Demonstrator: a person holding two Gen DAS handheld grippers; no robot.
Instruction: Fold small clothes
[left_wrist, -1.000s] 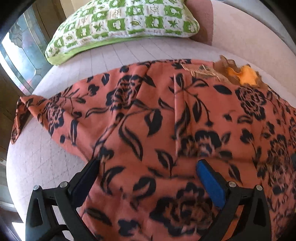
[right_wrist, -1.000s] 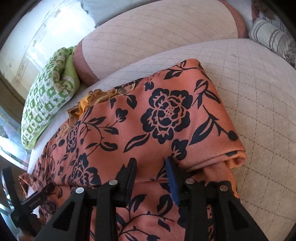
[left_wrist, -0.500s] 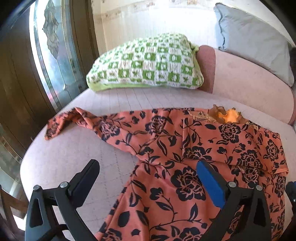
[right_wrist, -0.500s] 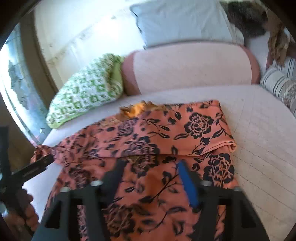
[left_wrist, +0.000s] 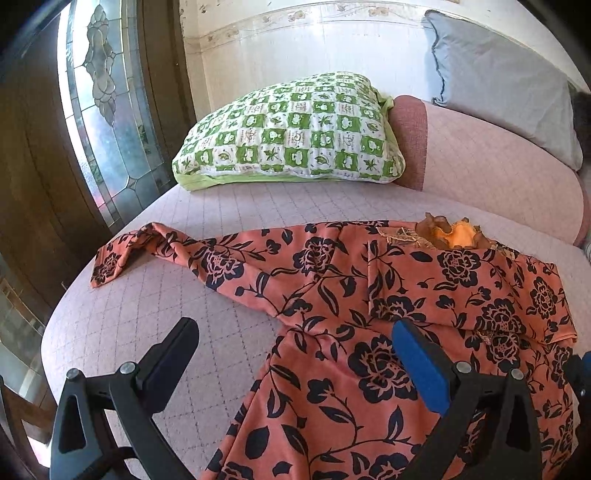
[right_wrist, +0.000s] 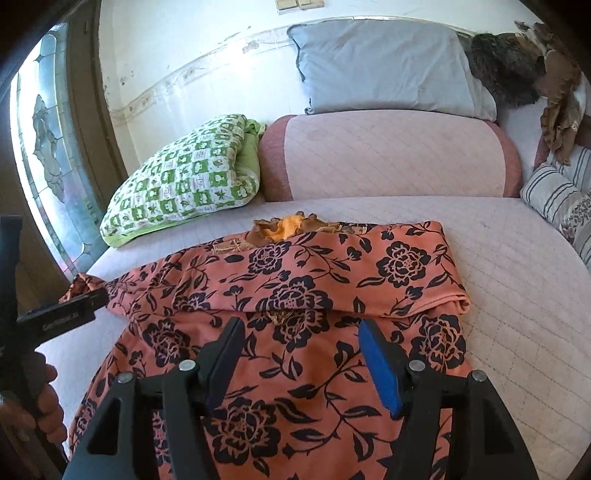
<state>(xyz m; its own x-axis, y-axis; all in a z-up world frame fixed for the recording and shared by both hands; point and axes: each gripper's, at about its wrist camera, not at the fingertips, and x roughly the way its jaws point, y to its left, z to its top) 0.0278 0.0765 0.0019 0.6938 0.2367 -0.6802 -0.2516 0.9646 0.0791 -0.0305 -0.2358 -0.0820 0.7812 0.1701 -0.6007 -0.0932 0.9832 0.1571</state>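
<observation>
1. The left gripper (left_wrist: 291, 345) has its two black fingers spread wide apart, holding nothing; its left finger (left_wrist: 173, 354) hangs above bare bedding and its blue-padded right finger (left_wrist: 417, 365) above the garment, with contact not clear.
2. The right gripper (right_wrist: 301, 349) is also parted, though less widely, and empty; both its fingers sit over the garment's lower half.
3. The orange woven garment with black rose and leaf print (left_wrist: 369, 332) lies flat on the pale pink quilted bed cover (left_wrist: 155, 295). Its right sleeve is folded across the chest, and its left sleeve (left_wrist: 155, 247) stretches out toward the stained-glass window (left_wrist: 103, 110).
4. A ruffled yellow-orange collar (left_wrist: 454, 234) shows at the garment's far edge.
5. Beyond the garment rest a green-and-white checked pillow (left_wrist: 295, 133), a pink quilted bolster (right_wrist: 388, 155) and a plain grey pillow (right_wrist: 384, 62).
6. Only the right wrist view shows, right of the garment, a striped cushion (right_wrist: 554, 192) and a dark furry item (right_wrist: 506, 70); to the garment's left it also shows the left gripper's body with the person's hand (right_wrist: 44, 406) on it.
7. Only the left wrist view shows the outstretched sleeve's full length.
</observation>
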